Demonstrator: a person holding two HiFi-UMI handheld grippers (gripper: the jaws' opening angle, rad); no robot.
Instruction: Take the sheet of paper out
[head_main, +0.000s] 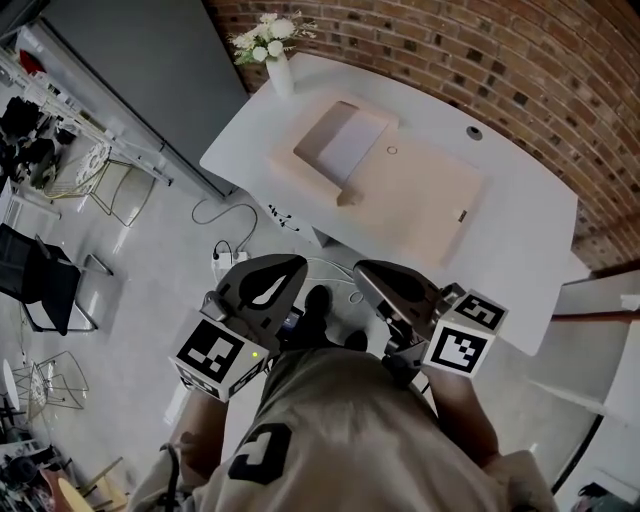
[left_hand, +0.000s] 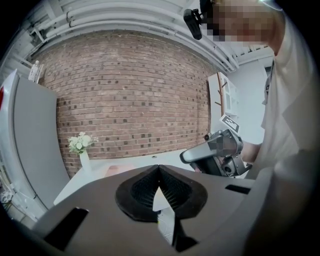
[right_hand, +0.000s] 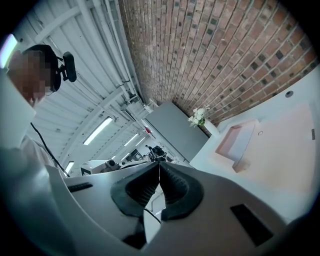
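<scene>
1. Step in hand: the approach. The take-out has not begun, and neither gripper has reached the table or touches anything.
2. My left gripper has its jaws closed tip to tip, with nothing between them. It hangs close to my body, well apart from the work.
3. My right gripper also has its jaws pressed together and empty. It sits beside the left one, short of the white curved table.
4. The pale, flat rectangular sheet of paper lies inside the shallow pinkish-beige cardboard tray. The tray stands on the far-left part of the table, next to the wide flat beige panel, which I judge to be its opened lid.
5. Next move, as I judge it: carry one gripper out over the table and part its jaws. Come in low at a free edge of the sheet and close on that edge alone. The other gripper may be needed to steady the tray.
6. Hard to make out:
   - I cannot tell whether this is one sheet or a stack.
   - I cannot tell whether any edge of the sheet stands clear of the tray wall; the near wall hides the sheet's lower margin.
   - The left gripper view shows only a sliver of the tray.
   - The small round item on the table by the red-brown brick wall is too small to identify.
   - My torso cuts off the lower head view.
7. The white vase of white flowers stands near the tray's far corner, which is a knock-over risk on the reach.
</scene>
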